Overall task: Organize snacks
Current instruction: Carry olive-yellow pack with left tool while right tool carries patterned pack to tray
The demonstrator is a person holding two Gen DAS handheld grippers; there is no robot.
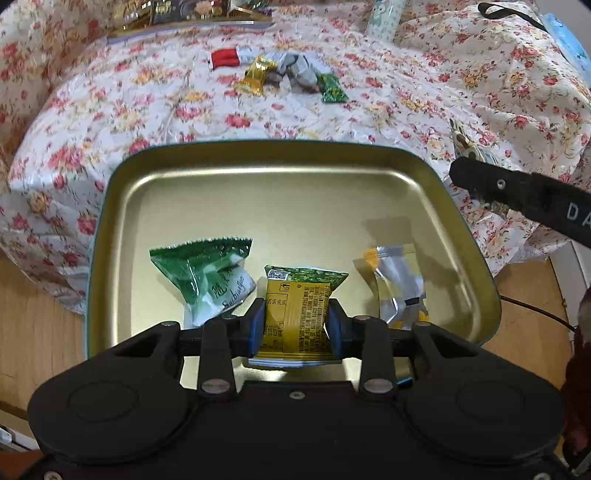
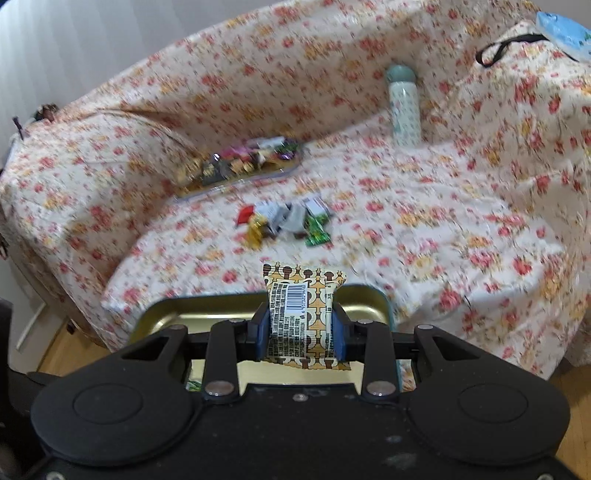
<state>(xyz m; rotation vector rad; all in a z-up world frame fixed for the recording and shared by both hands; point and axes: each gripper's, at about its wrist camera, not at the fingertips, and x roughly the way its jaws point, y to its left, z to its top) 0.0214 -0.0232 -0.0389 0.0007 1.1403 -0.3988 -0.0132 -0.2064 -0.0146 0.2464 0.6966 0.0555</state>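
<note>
A gold tin tray [image 1: 295, 184] sits at the near edge of a floral-covered sofa. In it lie a green-and-white packet [image 1: 203, 277] and a silver-and-yellow packet [image 1: 397, 284]. My left gripper [image 1: 296, 317] is shut on a yellow-and-green snack packet [image 1: 301, 306], held over the tray. In the right wrist view my right gripper [image 2: 301, 328] is shut on a cream-and-brown patterned snack packet [image 2: 299, 306] above the tray's rim [image 2: 358, 295]. Its black finger [image 1: 517, 192] shows at the right of the left wrist view. A heap of loose snacks [image 1: 280, 74] [image 2: 284, 221] lies farther back on the seat.
A clear tray of mixed sweets [image 2: 240, 162] stands at the back left of the seat. A pale patterned bottle [image 2: 404, 107] leans against the backrest. A black strap [image 2: 506, 48] and a blue packet [image 2: 565, 33] rest on the right arm. Wooden floor [image 1: 37, 314] surrounds the sofa.
</note>
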